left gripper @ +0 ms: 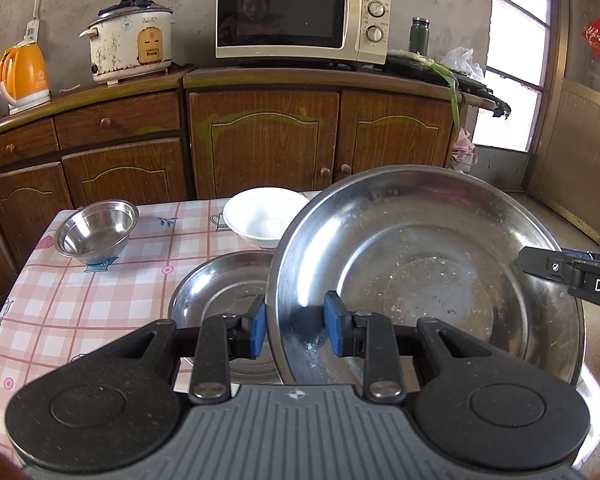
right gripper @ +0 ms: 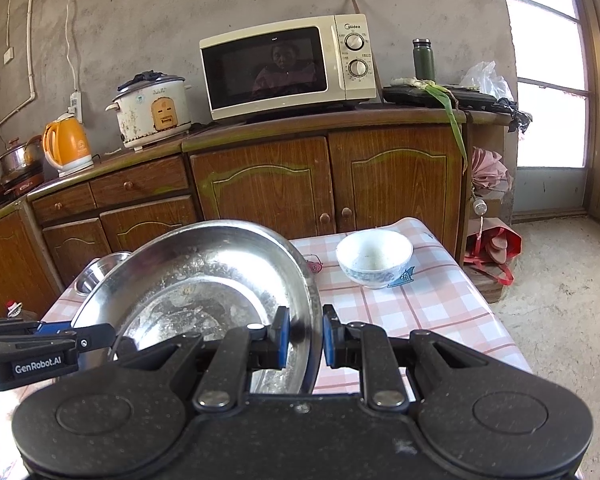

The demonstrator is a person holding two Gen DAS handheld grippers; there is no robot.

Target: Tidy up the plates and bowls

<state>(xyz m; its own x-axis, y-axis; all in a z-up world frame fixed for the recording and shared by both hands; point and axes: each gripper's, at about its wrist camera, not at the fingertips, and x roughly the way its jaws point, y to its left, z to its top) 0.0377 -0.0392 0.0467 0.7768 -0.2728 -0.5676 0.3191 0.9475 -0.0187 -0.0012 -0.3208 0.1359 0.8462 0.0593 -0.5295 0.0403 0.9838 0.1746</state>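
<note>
A large, food-flecked steel plate (left gripper: 428, 280) (right gripper: 204, 280) hangs tilted above the table, held by both grippers. My left gripper (left gripper: 296, 320) is shut on its left rim, blue pads on either side of the edge. On the opposite rim my right gripper (right gripper: 305, 336) is shut the same way. Each gripper shows in the other's view: the right gripper (left gripper: 536, 262), the left gripper (right gripper: 96, 334). Under the held plate a second steel plate (left gripper: 220, 292) lies on the checked tablecloth (left gripper: 80, 300). Behind it stand a white bowl (left gripper: 264, 216) (right gripper: 374, 258) and a small steel bowl (left gripper: 96, 228) (right gripper: 100, 270).
Beyond the table runs a wooden cabinet (left gripper: 260, 140) carrying a microwave (left gripper: 300, 16), a rice cooker (left gripper: 128, 44), an orange kettle (left gripper: 22, 72) and a green flask (left gripper: 419, 36). A bright doorway (right gripper: 548, 80) and bare concrete floor lie to the right.
</note>
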